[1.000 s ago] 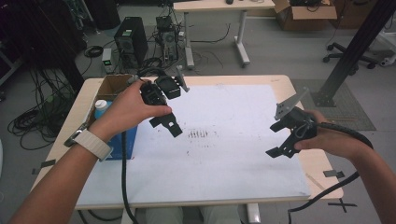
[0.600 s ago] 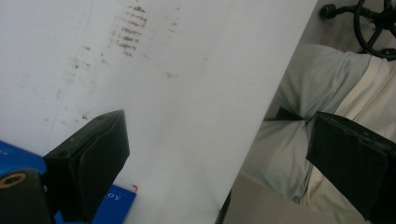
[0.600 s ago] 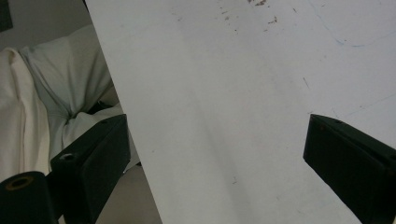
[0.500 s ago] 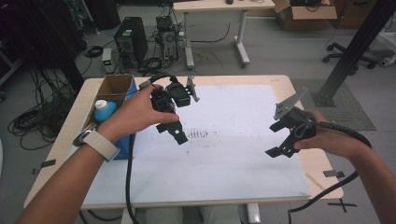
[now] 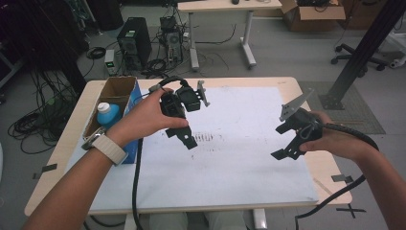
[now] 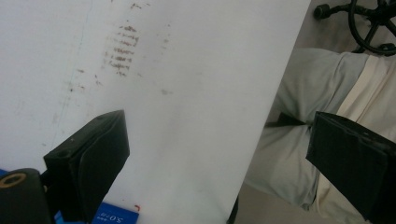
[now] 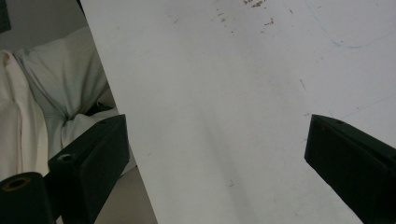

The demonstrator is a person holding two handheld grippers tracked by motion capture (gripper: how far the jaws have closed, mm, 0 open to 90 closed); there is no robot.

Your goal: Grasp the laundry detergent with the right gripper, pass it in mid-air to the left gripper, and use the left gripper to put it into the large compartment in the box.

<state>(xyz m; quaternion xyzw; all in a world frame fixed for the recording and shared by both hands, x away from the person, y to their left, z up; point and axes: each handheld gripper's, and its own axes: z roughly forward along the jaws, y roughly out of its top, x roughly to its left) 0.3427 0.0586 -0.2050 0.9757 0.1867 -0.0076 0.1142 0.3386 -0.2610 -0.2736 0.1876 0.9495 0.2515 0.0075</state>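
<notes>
**Both grippers spread over the white sheet, nothing held**

Hidden or unclear: my left hand (image 5: pixel 148 117) wraps the body of my left gripper (image 5: pixel 184 137), so from the high view I make out just its lower jaw tips. A cardboard box (image 5: pixel 117 88) at the counter's far-left corner is partly behind my wrist; a blue bottle with a white cap (image 5: pixel 107 114) stands in it, its lower part out of sight. The brown smudges (image 5: pixel 206 138) on the sheet are too faint to read as anything.

No task thing is named, and I see no loose object on the white sheet (image 5: pixel 239 167) covering the counter (image 5: pixel 297 86).

Pose: left forearm comes in from the near-left, a watch with a pale strap (image 5: pixel 107 146) on the wrist, gripper hanging above the sheet left of centre. In the left gripper view its jaws stand wide apart, empty, with my trouser leg (image 6: pixel 303 93) past the sheet's edge. My right hand (image 5: pixel 335 139) holds the right gripper (image 5: pixel 287 141) over the sheet's right side, grey plate (image 5: pixel 294 105) up and tilted. In the right gripper view the jaws are likewise wide apart with bare sheet between.
</notes>
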